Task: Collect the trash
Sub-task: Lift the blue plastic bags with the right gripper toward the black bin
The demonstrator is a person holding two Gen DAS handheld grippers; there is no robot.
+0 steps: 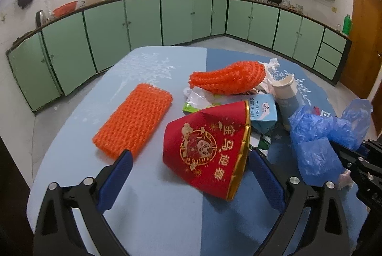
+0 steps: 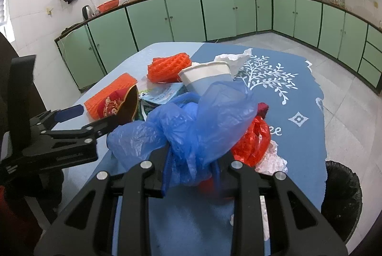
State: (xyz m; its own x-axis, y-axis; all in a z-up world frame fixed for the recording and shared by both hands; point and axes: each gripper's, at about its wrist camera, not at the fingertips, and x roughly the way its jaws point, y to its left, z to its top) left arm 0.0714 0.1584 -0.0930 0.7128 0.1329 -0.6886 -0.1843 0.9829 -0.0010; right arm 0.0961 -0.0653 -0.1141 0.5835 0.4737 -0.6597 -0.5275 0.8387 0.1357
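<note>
A pile of trash lies on the blue table (image 1: 155, 203). My left gripper (image 1: 191, 170) is open, its jaws on either side of a red and gold paper box (image 1: 210, 150) without closing on it. My right gripper (image 2: 191, 170) is shut on a crumpled blue plastic bag (image 2: 198, 119), which also shows at the right of the left wrist view (image 1: 320, 136). Near by lie a flat orange foam net (image 1: 133, 119), a second orange foam net (image 1: 229, 78), a milk carton (image 1: 262, 112) and a paper cup (image 2: 205, 79). A red plastic bag (image 2: 255, 141) lies behind the blue bag.
A black-lined trash bin (image 2: 343, 196) stands on the floor past the table's right edge. White tissue (image 2: 274, 158) lies by the red bag, more tissue (image 2: 234, 58) behind the cup. Green kitchen cabinets (image 1: 143, 19) run along the walls. My left gripper (image 2: 78, 122) reaches in at left.
</note>
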